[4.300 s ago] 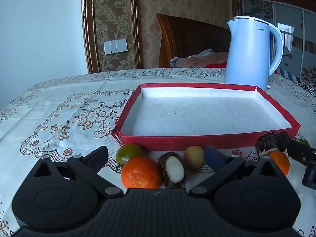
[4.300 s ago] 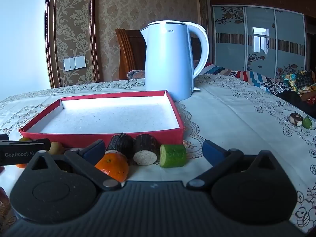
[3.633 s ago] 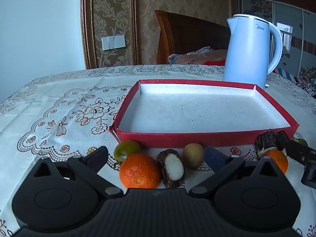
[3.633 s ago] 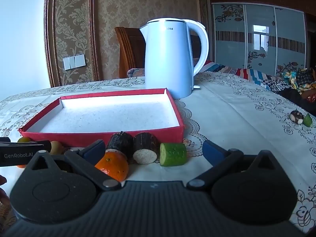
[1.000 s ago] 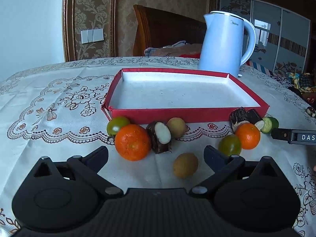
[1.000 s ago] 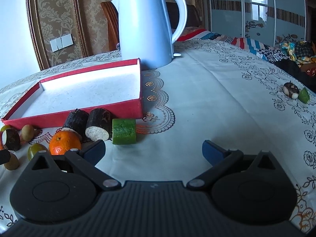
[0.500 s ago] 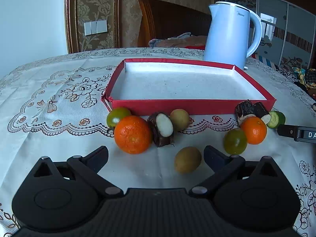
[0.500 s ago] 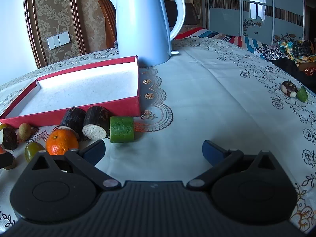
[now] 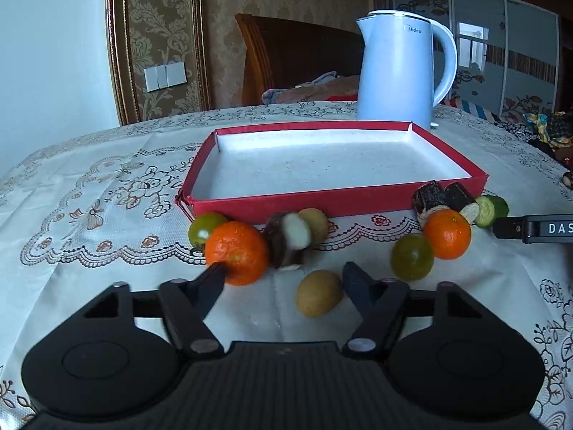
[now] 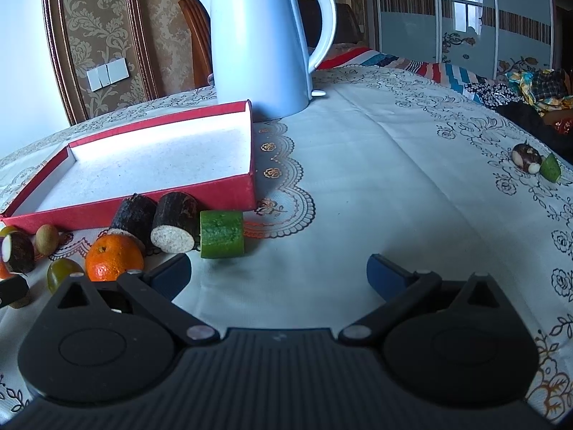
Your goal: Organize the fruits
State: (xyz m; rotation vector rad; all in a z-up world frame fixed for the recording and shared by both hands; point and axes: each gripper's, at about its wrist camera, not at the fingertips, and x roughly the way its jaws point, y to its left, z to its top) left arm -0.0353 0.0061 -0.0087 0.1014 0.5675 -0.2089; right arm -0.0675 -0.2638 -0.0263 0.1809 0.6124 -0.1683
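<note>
Left gripper (image 9: 284, 276): jaws apart, low over the tablecloth (image 9: 89, 215); left fingertip touching the near orange (image 9: 237, 251)
Kiwi (image 9: 318, 297): on the cloth between the left gripper's fingers, nothing gripping it
Right gripper (image 10: 277, 274): jaws apart, holding nothing, bare cloth between the fingers
Red tray (image 9: 358, 202): beyond the fruit, white floor bare
Fruit row: along the tray's near wall; cucumber piece (image 10: 222, 233) beside two dark-skinned cut pieces (image 10: 172, 227)
Kettle (image 10: 261, 43): upright behind the tray
</note>
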